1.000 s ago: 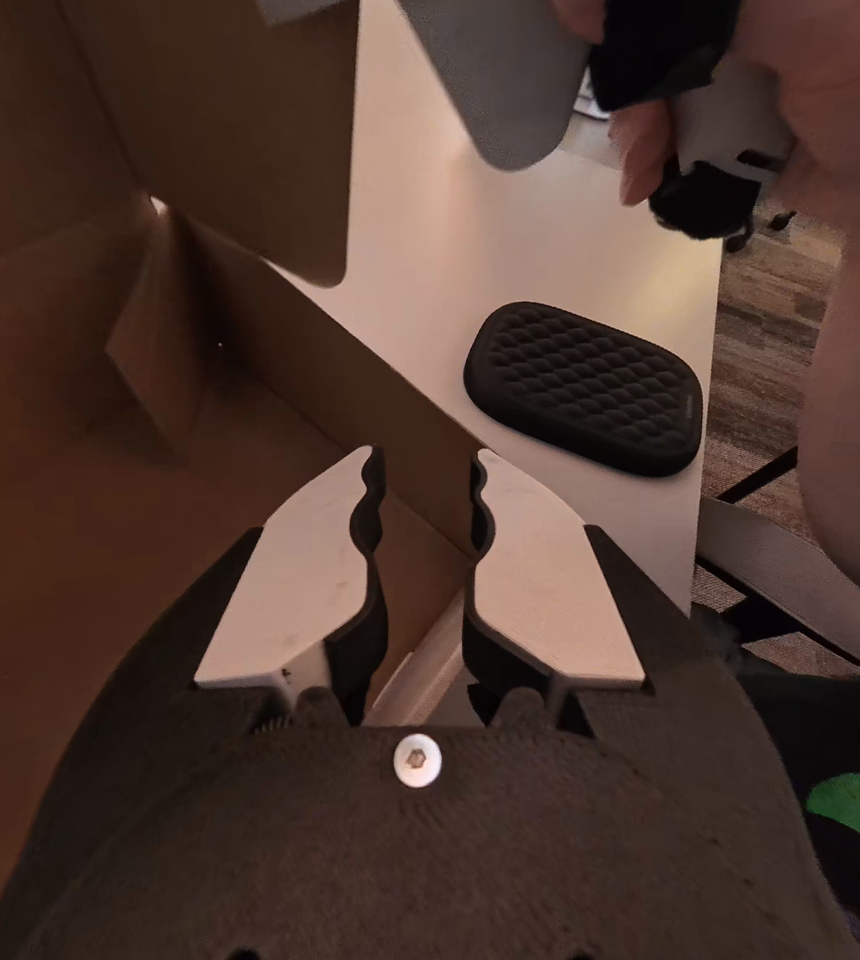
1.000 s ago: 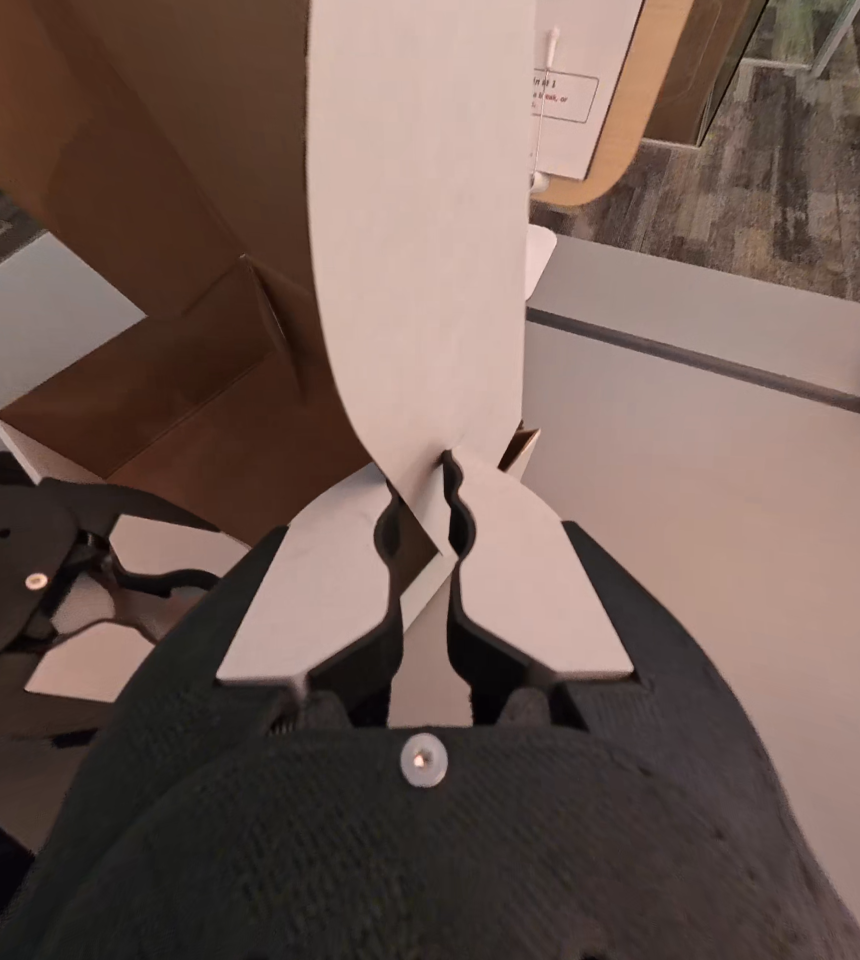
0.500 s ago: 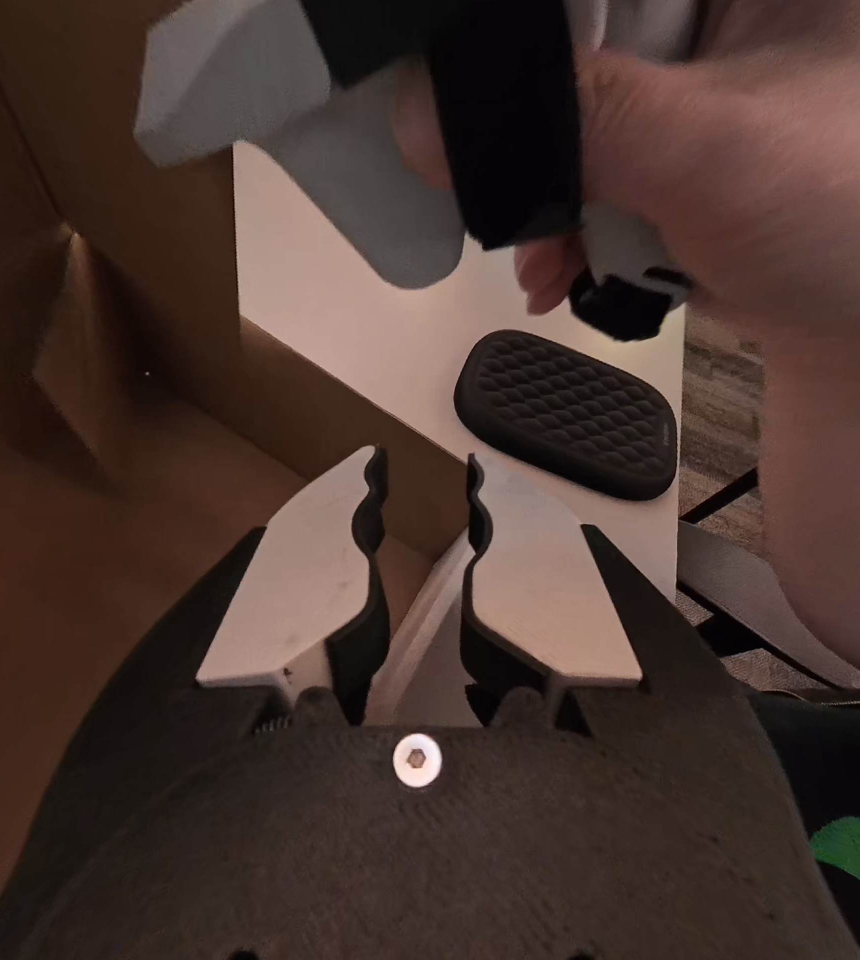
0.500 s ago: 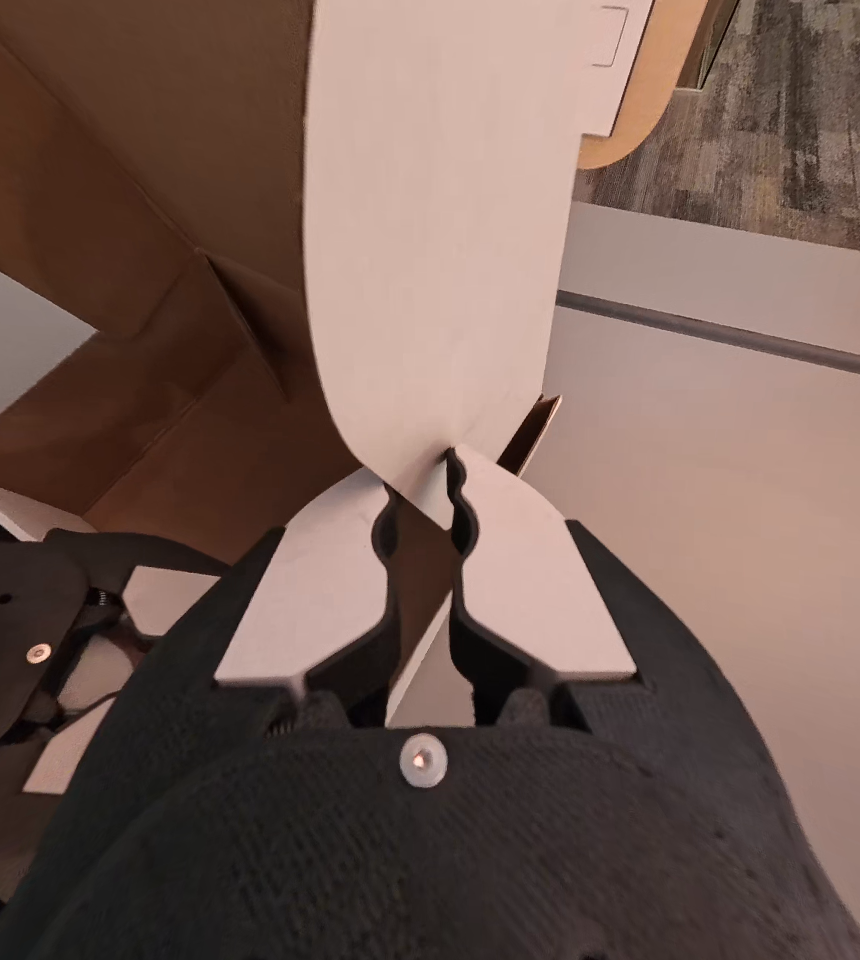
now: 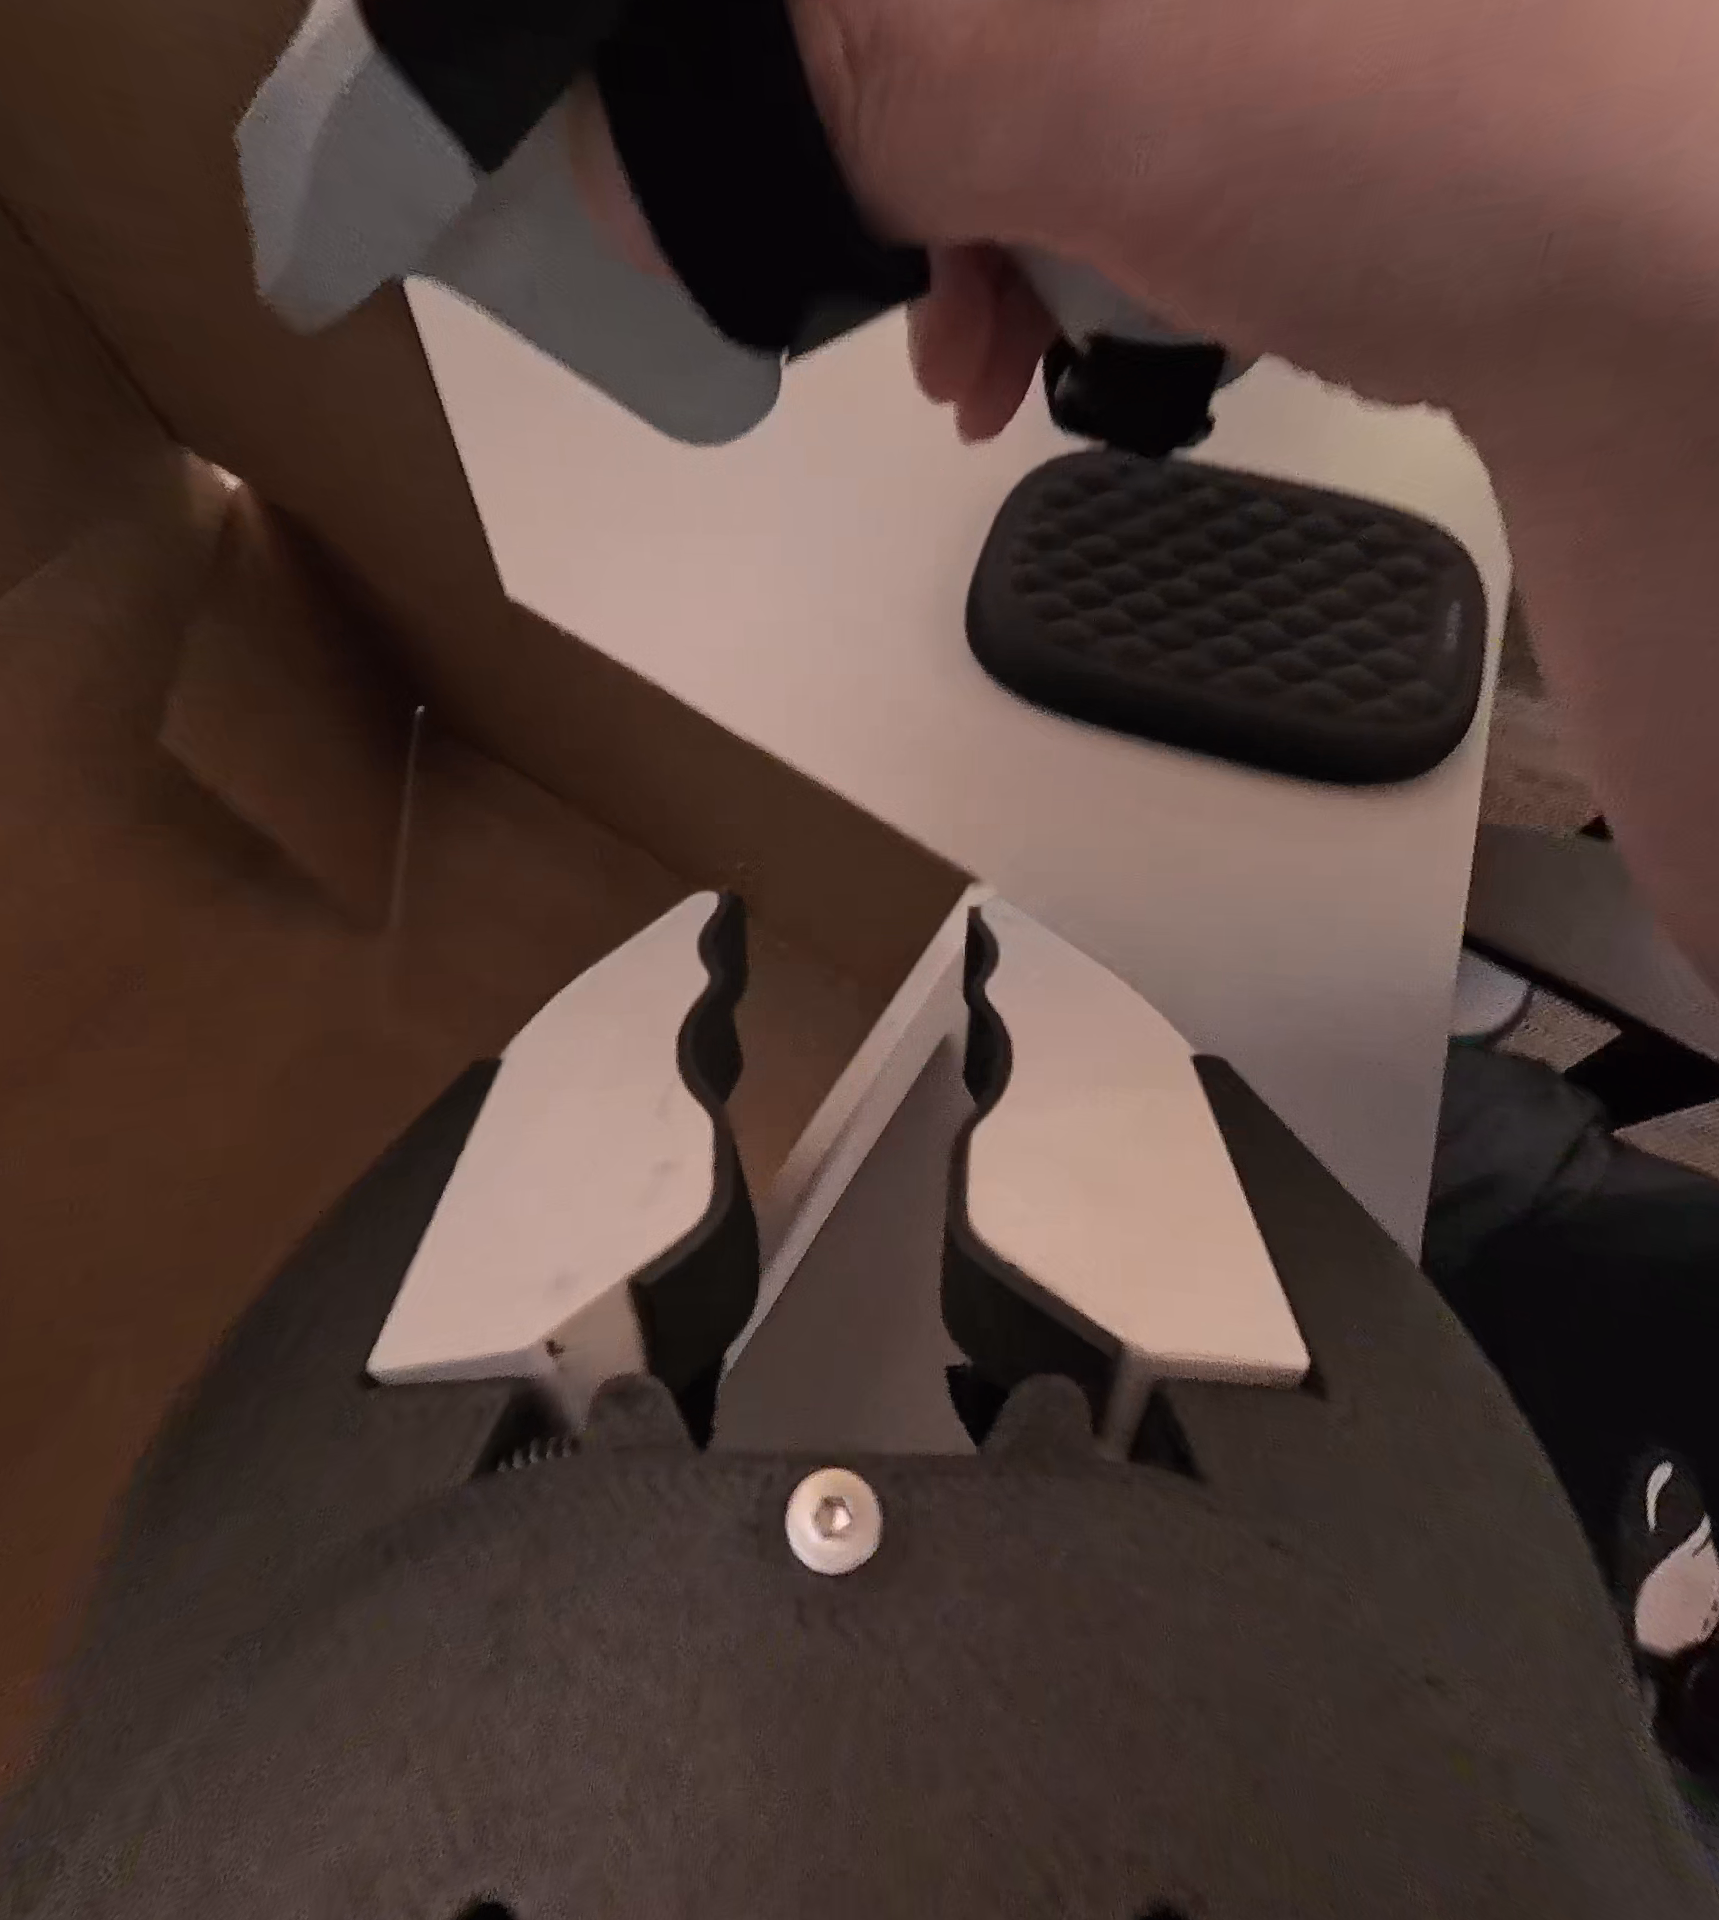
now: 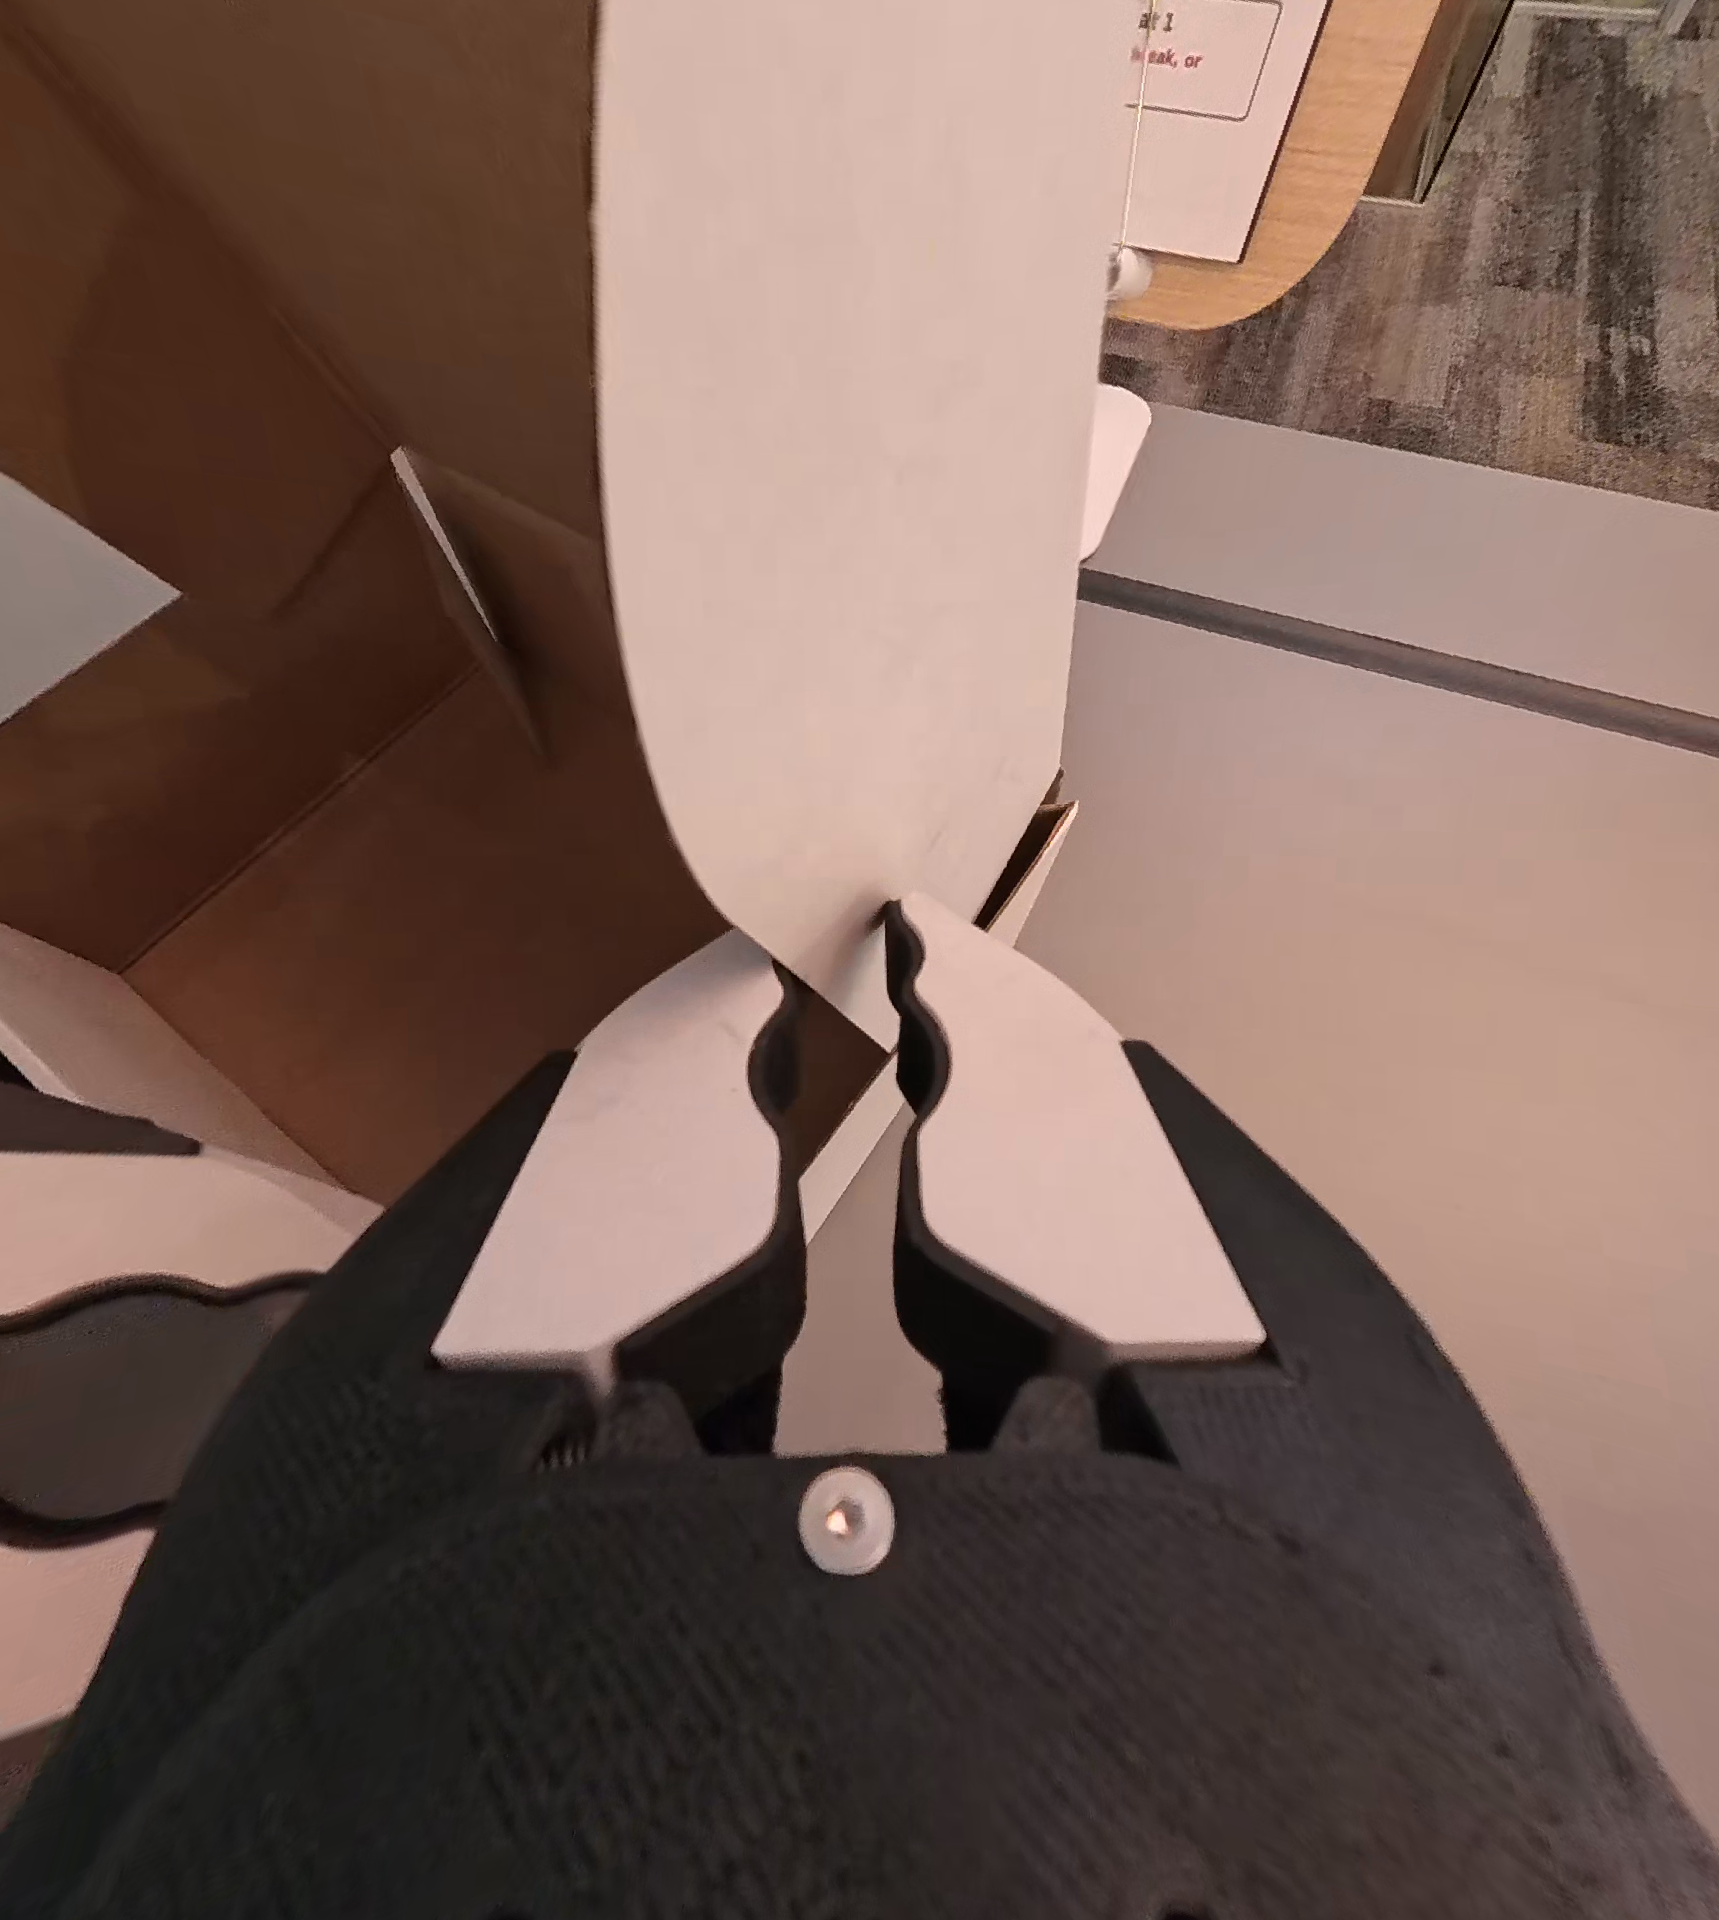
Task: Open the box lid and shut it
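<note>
The cardboard box (image 5: 159,1039), white outside and brown inside, stands open on the white table (image 5: 730,582). Its lid is raised. My left gripper (image 5: 850,914) is open, and the box's front wall corner lies between its jaws. My right gripper (image 6: 839,940) is shut on the lower tip of the lid's white side flap (image 6: 834,468), above the box's right wall. In the left wrist view the right gripper (image 5: 522,208) shows at the top, held by a hand (image 5: 1250,156). The left gripper (image 6: 55,1351) shows at the lower left of the right wrist view.
A black quilted pad (image 5: 1229,613) lies on the table to the right of the box, near the table's edge. In the right wrist view the grey table top (image 6: 1406,1039) stretches to the right, with carpet floor (image 6: 1561,260) beyond it.
The hand with the right gripper has come lower and closer in the left wrist view. The left gripper's jaws have spread a little. The right gripper still holds the flap.
</note>
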